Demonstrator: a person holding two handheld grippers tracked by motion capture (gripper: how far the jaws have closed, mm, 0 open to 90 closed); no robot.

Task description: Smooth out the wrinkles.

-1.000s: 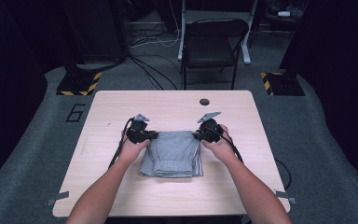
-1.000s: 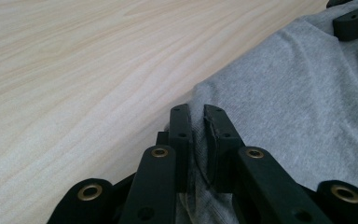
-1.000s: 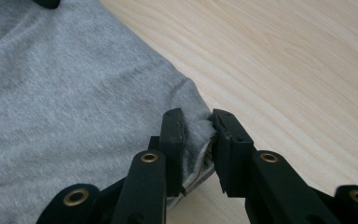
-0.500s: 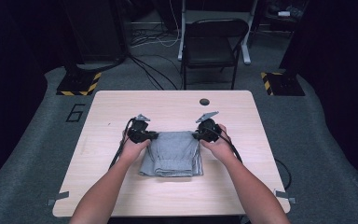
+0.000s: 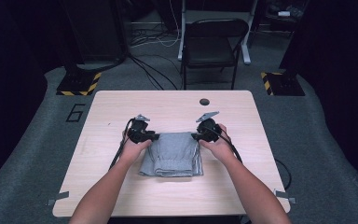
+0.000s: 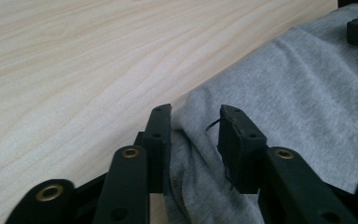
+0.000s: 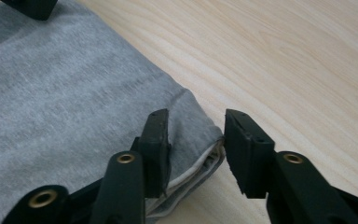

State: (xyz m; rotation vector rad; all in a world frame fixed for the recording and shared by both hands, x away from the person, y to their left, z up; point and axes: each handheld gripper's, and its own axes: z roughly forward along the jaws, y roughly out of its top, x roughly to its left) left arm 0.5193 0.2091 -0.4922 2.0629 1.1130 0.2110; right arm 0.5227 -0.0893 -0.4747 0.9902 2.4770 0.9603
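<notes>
In the left gripper view, the black fingers (image 6: 161, 135) of the left gripper (image 6: 196, 126) are being held parted around a far corner of the folded grey garment (image 6: 298, 107); cloth is lying between them, but no pinch is being made. In the right gripper view the right gripper (image 7: 193, 133) is being held the same way, spread astride the opposite far corner, where a pale hem is showing among the layers (image 7: 74, 93).

From the high view, the garment (image 5: 173, 156) is being seen at the middle of the frame on the wooden counter (image 5: 242, 186), its long axis running from top to bottom of the frame. The left gripper (image 5: 150, 136) and right gripper (image 5: 196, 136) are being kept at its upper corners, each about equally near. Whether the lower fingers are sitting under all layers or only some is probably not decidable here. A small dark hole (image 5: 204, 101) is being left well apart, toward the upper right.
</notes>
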